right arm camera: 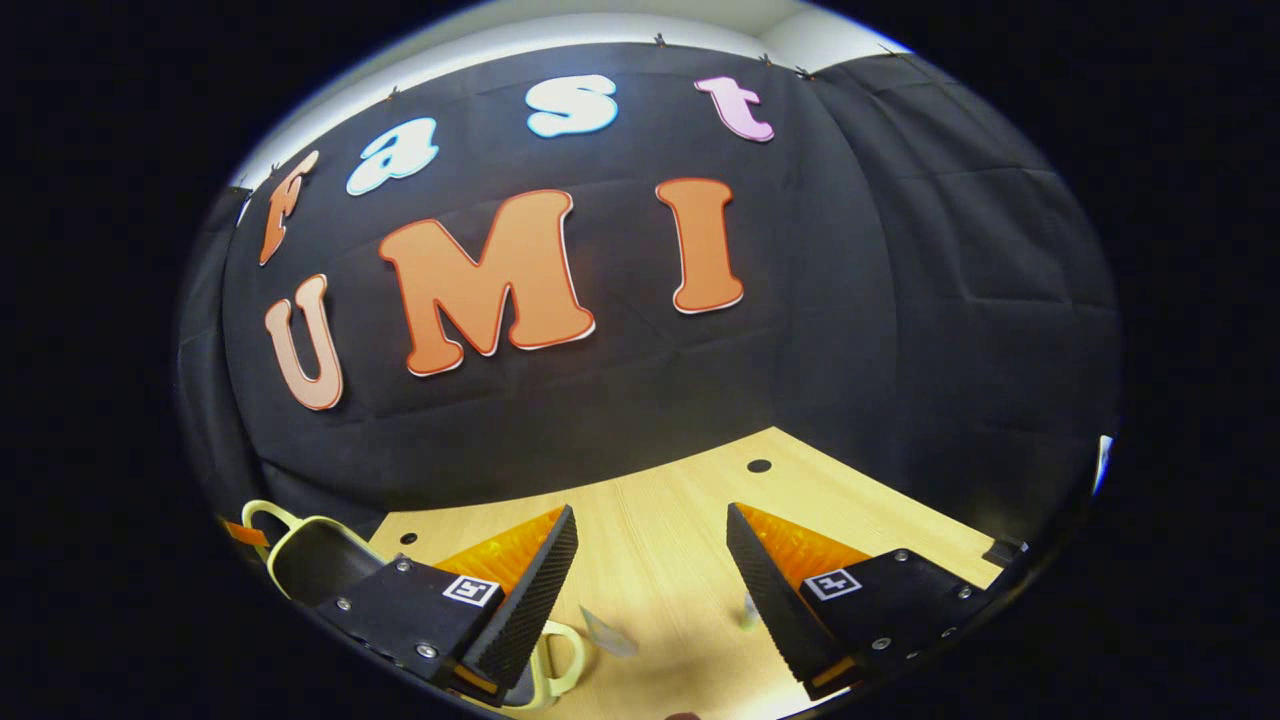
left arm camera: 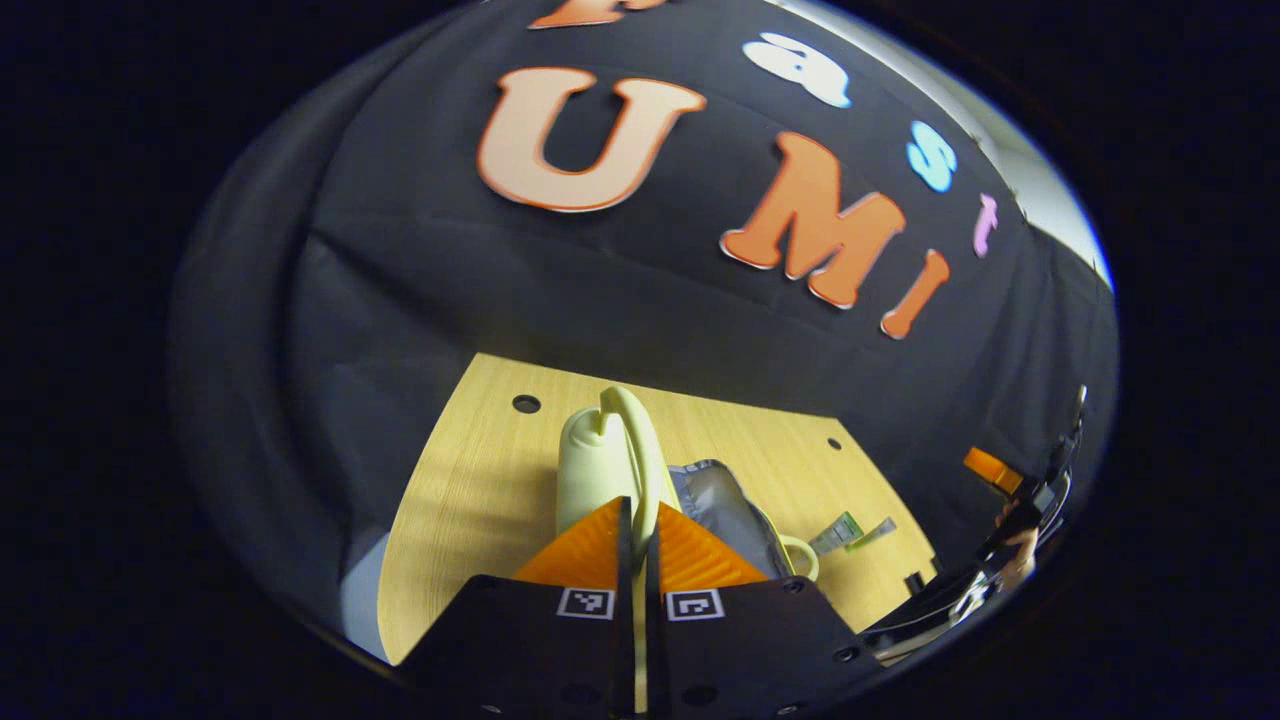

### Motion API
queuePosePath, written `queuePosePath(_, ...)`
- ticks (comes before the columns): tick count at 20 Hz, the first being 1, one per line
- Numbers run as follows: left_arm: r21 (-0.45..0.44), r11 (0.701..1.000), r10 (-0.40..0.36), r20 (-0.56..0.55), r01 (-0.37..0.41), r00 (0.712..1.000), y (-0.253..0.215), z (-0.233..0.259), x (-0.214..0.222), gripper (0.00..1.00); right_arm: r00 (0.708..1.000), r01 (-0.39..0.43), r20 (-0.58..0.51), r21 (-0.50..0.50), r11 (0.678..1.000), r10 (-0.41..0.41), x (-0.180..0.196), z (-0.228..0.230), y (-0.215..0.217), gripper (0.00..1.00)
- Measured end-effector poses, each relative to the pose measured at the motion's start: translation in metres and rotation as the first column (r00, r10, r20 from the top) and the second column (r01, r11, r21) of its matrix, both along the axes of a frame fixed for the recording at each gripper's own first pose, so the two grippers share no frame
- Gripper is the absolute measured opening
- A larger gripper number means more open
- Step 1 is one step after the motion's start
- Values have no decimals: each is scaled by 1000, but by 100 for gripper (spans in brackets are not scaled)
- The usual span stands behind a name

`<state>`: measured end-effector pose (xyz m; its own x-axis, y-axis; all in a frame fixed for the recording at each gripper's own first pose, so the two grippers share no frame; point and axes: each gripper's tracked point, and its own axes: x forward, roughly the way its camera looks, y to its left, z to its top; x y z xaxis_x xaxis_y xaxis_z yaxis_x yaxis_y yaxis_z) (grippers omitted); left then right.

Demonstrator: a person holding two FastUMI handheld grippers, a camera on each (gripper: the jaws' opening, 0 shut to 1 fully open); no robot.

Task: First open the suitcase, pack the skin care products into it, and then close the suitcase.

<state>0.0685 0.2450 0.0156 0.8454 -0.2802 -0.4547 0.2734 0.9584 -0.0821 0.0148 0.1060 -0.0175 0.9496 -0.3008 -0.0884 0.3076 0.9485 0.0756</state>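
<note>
A small pale-yellow suitcase (left arm camera: 590, 470) stands open on the wooden table (left arm camera: 470, 500), its silver lining (left arm camera: 722, 505) showing. My left gripper (left arm camera: 637, 520) is shut on the thin rim of the suitcase lid (left arm camera: 645, 450), which rises between its fingers. Two small skin care tubes (left arm camera: 838, 535) lie on the table to the right of the case. In the right gripper view my right gripper (right arm camera: 650, 575) hangs open above the table (right arm camera: 680, 510), holding nothing. Small products (right arm camera: 610, 632) lie low between its fingers. The suitcase (right arm camera: 310, 555) shows at the lower left, partly hidden by a finger.
The black cloth wall closes the table's far side in both views. The tabletop has small round holes (left arm camera: 526, 404) near its far edge. At the far right of the left gripper view, a hand (left arm camera: 1022, 548) holds the other gripper.
</note>
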Motion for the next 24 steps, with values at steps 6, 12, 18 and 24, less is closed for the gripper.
queuePosePath(6,-40,980,191,-122,-197,974,129,-69,22,4,1000,-21,-16,-43,999,20,-9,-6,48,95)
queuePosePath(12,-19,964,257,-215,-267,942,188,-136,32,5,998,-35,-46,-65,997,32,-5,-10,62,95)
queuePosePath(18,50,961,276,-277,-273,920,215,-183,27,5,997,-41,-74,-85,996,35,-3,-15,60,95)
queuePosePath(24,101,943,332,-284,-317,900,229,-193,31,15,996,-27,-89,-111,993,17,-6,-23,49,95)
